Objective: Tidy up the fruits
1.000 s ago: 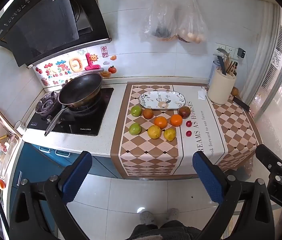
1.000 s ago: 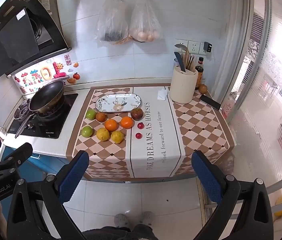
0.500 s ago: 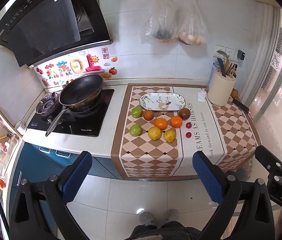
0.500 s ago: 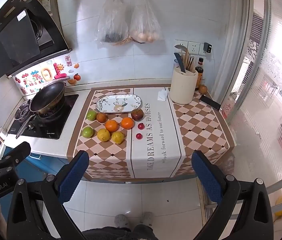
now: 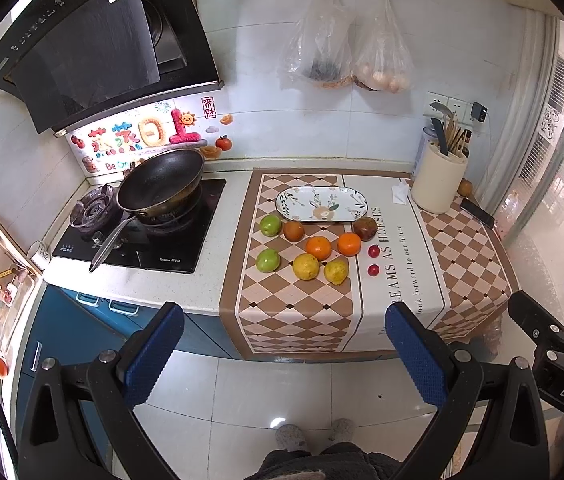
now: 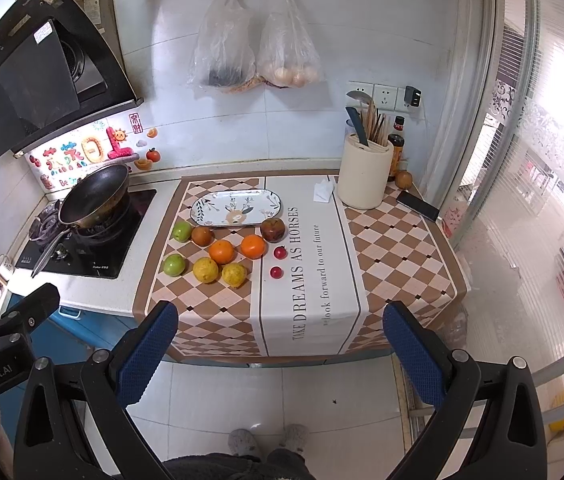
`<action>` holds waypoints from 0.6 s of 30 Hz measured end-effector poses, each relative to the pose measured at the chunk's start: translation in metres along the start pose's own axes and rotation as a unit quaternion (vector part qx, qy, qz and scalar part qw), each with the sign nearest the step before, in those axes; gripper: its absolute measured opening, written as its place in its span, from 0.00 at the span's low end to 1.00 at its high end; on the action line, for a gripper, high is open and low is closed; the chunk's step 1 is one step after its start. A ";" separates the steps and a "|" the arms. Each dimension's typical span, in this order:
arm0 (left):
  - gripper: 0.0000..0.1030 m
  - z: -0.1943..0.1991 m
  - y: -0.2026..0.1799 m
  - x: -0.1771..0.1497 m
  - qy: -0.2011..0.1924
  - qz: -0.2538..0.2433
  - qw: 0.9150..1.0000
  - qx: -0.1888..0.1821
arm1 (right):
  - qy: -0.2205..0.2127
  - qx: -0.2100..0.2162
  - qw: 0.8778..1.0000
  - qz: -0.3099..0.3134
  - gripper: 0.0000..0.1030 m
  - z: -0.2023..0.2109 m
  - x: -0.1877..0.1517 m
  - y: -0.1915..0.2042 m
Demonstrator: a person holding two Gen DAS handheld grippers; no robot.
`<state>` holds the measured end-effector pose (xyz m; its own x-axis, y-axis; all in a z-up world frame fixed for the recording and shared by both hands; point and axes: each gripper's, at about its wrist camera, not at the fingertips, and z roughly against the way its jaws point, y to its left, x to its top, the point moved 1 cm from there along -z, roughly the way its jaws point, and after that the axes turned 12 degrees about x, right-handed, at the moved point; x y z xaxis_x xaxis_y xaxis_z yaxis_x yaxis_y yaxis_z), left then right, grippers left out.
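While both my left claw [image 5: 283, 344] and right claw [image 6: 280, 342] hang wide open, I'd pinch each firm, rollable orange [image 6: 221, 251] across its middle, gently.

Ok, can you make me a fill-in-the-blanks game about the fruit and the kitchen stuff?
1. The patterned plate has ____ fruit on it.
2. Beside the two oranges lie two tiny ____ fruits.
3. The black pan sits on the ____.
4. Both grippers' jaws are ____.

Missing words: no; red; stove; open
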<state>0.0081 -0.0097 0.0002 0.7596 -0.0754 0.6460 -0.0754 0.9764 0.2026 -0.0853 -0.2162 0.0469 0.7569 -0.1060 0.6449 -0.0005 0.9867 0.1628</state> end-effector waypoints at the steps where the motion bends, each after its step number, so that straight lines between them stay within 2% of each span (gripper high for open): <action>1: 1.00 0.000 0.000 0.000 0.000 0.000 1.000 0.000 | -0.001 0.000 1.000 0.000 1.00 0.000 -0.001 0.000; 18: 1.00 0.005 0.000 -0.001 -0.001 0.002 1.000 -0.002 | -0.005 0.003 1.000 0.003 1.00 0.006 -0.004 0.001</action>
<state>0.0045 -0.0104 0.0036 0.7583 -0.0721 0.6480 -0.0750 0.9776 0.1965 -0.0923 -0.2153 0.0484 0.7499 -0.1020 0.6537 -0.0080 0.9866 0.1631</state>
